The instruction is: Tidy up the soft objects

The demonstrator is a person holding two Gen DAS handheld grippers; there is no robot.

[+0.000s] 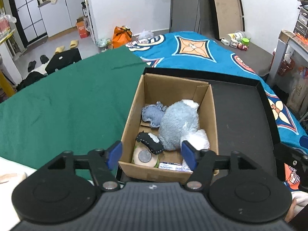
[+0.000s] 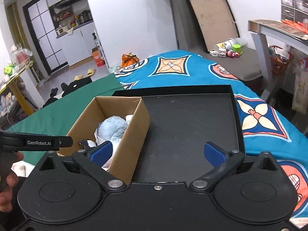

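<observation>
A brown cardboard box (image 1: 132,115) stands in the left part of a shallow black tray (image 1: 240,115). Inside lie a large grey-blue plush (image 1: 179,123), a small blue fabric piece (image 1: 153,114), a black-and-white pouch (image 1: 150,143) and a round cream toy with a grey disc (image 1: 144,156). My left gripper (image 1: 153,153) hovers above the box's near end, open, with nothing between its blue pads. My right gripper (image 2: 157,152) is open wide over the box's right wall (image 2: 132,136) and the bare tray floor (image 2: 188,127), empty. The plush (image 2: 113,129) shows in the right wrist view too.
The tray sits where a green cloth (image 1: 67,100) meets a blue patterned blanket (image 1: 192,48). Small toys and containers (image 1: 236,40) lie at the far right. A grey desk (image 2: 279,32) stands on the right. A hand (image 2: 7,190) holds the left tool at the right wrist view's left edge.
</observation>
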